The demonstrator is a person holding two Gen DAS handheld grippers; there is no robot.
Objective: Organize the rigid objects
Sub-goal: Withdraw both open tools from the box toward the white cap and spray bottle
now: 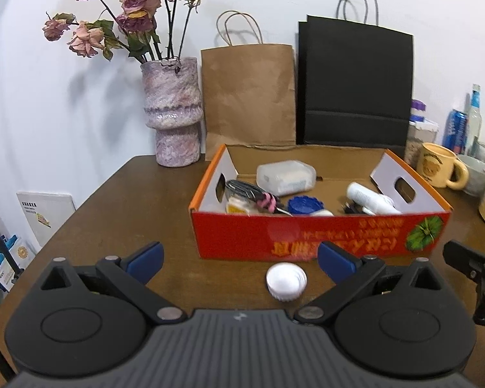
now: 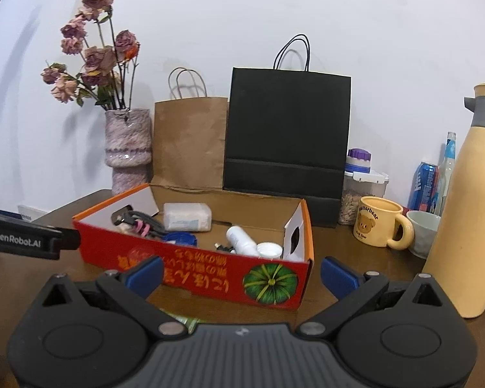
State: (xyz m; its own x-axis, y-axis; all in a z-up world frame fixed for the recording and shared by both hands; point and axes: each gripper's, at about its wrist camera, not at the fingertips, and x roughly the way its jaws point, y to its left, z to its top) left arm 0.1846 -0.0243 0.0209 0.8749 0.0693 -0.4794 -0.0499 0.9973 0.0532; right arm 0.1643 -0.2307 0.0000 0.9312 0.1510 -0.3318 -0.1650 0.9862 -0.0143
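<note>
A red cardboard box (image 1: 320, 236) (image 2: 190, 268) stands on the brown table. In it lie a translucent plastic container (image 1: 286, 176) (image 2: 187, 216), a white bottle (image 1: 371, 199) (image 2: 241, 241), a blue lid (image 1: 304, 204) (image 2: 179, 237), a black-and-pink tool (image 1: 255, 195) (image 2: 139, 223) and a white jar (image 2: 269, 249). A white bottle cap (image 1: 286, 281) rests on the table in front of the box, between the fingers of my left gripper (image 1: 241, 260), which is open. My right gripper (image 2: 242, 274) is open too, empty, facing the box's front right corner.
A vase of dried roses (image 1: 174, 119) (image 2: 127, 148), a brown paper bag (image 1: 247, 97) and a black paper bag (image 1: 354, 87) line the wall. A yellow mug (image 2: 380, 226), a tall yellow flask (image 2: 468, 200), a bowl (image 2: 423, 232), a can and bottles crowd the right.
</note>
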